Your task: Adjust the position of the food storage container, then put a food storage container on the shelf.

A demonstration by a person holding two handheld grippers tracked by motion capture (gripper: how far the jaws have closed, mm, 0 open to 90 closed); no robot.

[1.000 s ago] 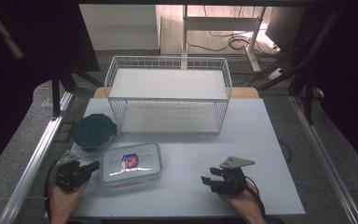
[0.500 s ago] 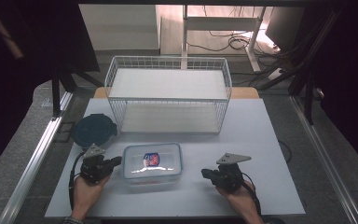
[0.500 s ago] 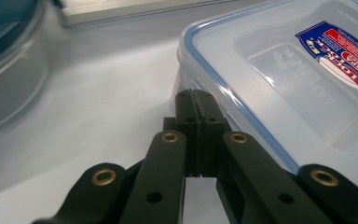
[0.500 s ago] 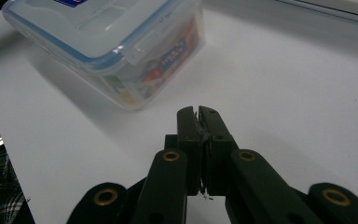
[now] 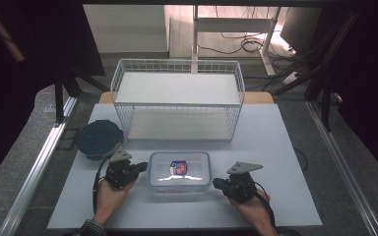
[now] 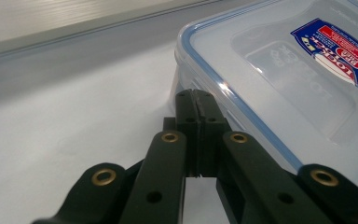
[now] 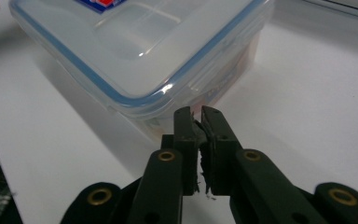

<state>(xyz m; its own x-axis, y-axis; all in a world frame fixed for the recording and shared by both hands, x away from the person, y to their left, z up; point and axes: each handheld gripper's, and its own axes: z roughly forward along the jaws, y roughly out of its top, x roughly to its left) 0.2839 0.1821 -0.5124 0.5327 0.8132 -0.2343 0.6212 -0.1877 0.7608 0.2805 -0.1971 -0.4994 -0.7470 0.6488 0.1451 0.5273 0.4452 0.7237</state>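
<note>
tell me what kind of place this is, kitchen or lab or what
Most likely a lab or recording workspace, not a kitchen: a white table ringed by dark curtains, loose cables on the floor behind, and a staged set of props, a wire basket and a clear lidded container.

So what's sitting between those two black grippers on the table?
In the high view, a clear lidded food container lies between the left gripper and the right gripper.

The left gripper (image 6: 196,100), jaws pressed together, is pointing at the clear container (image 6: 279,84) (blue-rimmed lid) toward two o'clock.
</note>
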